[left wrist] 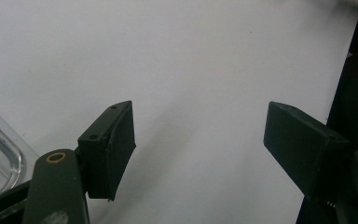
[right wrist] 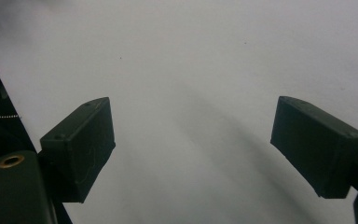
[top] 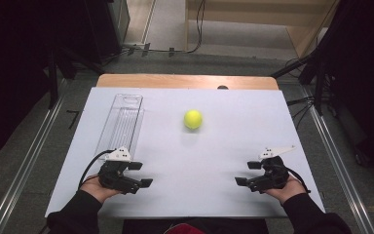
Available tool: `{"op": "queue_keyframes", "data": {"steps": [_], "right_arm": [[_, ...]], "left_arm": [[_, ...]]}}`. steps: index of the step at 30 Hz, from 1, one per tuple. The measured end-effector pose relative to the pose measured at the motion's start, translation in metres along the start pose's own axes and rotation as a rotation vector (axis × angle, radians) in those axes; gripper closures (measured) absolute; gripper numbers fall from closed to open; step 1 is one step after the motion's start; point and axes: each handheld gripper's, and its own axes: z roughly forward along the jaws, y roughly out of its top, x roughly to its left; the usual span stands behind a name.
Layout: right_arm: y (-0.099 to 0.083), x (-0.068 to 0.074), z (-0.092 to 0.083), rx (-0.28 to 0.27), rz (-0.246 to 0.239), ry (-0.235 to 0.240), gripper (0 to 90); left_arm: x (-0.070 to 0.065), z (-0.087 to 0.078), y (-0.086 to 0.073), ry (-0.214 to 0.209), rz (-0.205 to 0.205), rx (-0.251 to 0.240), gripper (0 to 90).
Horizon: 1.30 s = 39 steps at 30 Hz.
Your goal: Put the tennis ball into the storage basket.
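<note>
Yellow ball (top: 193, 119) sits mid-table toward the far edge, well apart from both hands, so we judge the right gripper (top: 248, 173), spread like the left gripper (top: 141, 174), should straddle its widest part before closing gently.

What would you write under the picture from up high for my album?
Two open grippers wait near a yellow ball and a clear tray.

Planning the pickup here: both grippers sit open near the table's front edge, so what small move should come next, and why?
Probably ease the right gripper forward toward the yellow ball. Both it and the left gripper are open and hold nothing, and the ball lies apart from them, mid-table, beside the clear tray.
</note>
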Motion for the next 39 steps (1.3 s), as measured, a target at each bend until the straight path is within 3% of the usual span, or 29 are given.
{"op": "queue_keyframes", "data": {"steps": [39], "right_arm": [[0.0017,-0.0030,0.0024,-0.006,0.016,0.019,11.5]], "left_arm": [[0.0001,0.0004,-0.0003,0.000,0.002,-0.002,25.5]]}}
